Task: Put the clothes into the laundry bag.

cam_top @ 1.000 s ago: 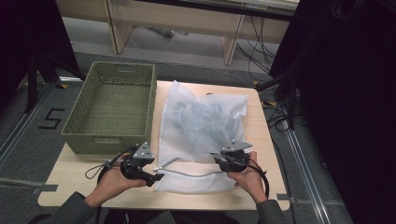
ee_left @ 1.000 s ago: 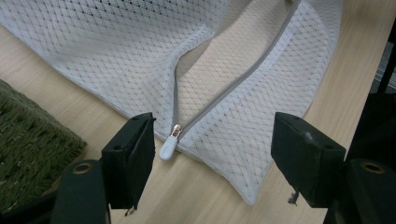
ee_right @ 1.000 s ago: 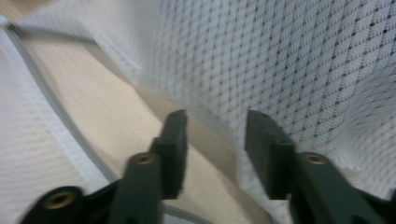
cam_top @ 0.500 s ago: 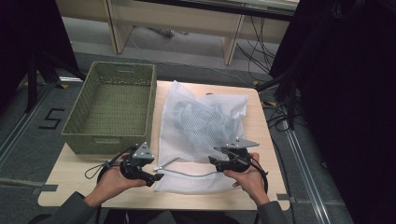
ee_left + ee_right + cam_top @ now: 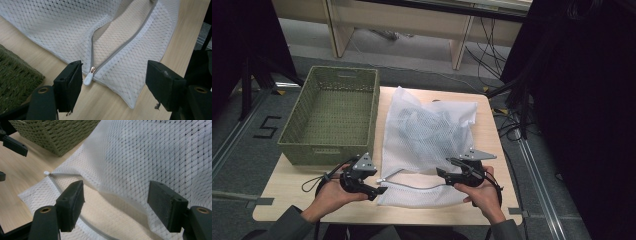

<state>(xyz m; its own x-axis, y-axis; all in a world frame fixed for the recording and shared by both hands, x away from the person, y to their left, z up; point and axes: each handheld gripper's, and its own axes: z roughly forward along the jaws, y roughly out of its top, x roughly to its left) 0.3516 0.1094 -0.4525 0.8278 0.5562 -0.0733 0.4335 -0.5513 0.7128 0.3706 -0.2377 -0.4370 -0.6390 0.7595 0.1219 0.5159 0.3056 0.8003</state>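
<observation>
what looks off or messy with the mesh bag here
The white mesh bag lies rumpled with its zipper gaping open along the near edge; the zipper pull sits at the corner. No tear or spill shows.

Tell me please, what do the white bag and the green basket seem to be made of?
The white bag: thin synthetic mesh, probably polyester; its net pattern is see-through, with a grey zipper. The green basket: looks woven, perhaps paper cord or plastic; matte, with ribbed strands.

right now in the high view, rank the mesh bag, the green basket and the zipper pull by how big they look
1. mesh bag and green basket: look about alike, too close to rank.
2. zipper pull: by far the smallest, a tiny tab near the left gripper.
</observation>
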